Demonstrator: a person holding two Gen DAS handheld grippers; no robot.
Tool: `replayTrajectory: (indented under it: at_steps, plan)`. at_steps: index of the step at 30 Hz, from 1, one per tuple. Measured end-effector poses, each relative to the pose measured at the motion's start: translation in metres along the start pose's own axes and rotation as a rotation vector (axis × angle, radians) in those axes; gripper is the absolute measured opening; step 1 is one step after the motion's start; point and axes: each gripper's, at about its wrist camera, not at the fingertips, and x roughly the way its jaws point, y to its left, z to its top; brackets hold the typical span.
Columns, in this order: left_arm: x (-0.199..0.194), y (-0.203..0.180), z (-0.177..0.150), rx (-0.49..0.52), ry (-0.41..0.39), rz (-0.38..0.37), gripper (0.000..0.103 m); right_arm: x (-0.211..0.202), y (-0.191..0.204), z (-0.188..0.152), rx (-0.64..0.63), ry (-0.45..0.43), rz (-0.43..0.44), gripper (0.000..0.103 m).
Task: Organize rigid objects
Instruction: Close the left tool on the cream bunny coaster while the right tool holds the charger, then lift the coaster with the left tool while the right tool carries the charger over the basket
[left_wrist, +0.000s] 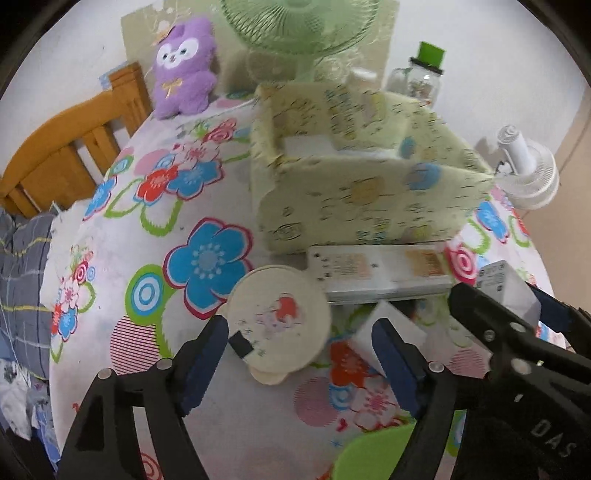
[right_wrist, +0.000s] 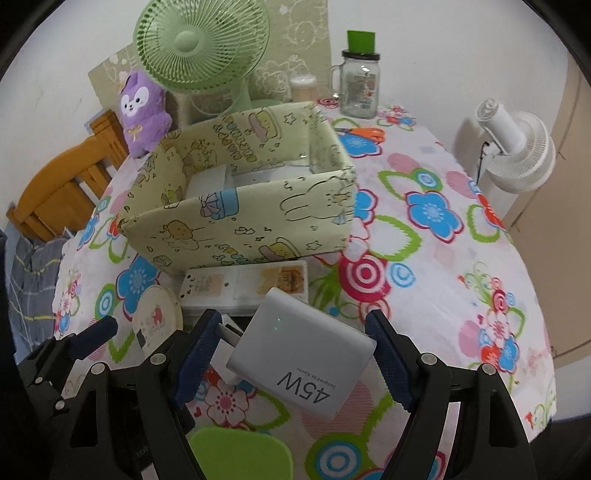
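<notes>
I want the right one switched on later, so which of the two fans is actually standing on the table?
The green fan, behind the patterned box. The white fan stands beyond the table's edge.

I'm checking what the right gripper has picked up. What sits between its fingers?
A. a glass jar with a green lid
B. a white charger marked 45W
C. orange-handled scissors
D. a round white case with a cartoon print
B: in the right wrist view the white charger, printed 45W, sits clamped between the right gripper's blue pads, lifted above the flowered tablecloth.
</notes>
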Motion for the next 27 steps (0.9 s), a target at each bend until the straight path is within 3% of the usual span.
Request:
replayTrajectory:
  at_steps: [19, 22, 27]
  plan:
    - [0.048, 0.018, 0.006, 0.092, 0.032, -0.046, 0.09, 0.045, 0.003, 0.005, 0.017, 0.071, -0.043, 0.081]
    - [0.047, 0.013, 0.005, 0.127, 0.027, -0.03, 0.083, 0.047, 0.004, 0.004, 0.021, 0.074, -0.048, 0.081]
    - [0.042, 0.007, 0.002, 0.143, 0.043, -0.043, 0.082, 0.05, 0.007, 0.002, 0.026, 0.079, -0.054, 0.081]
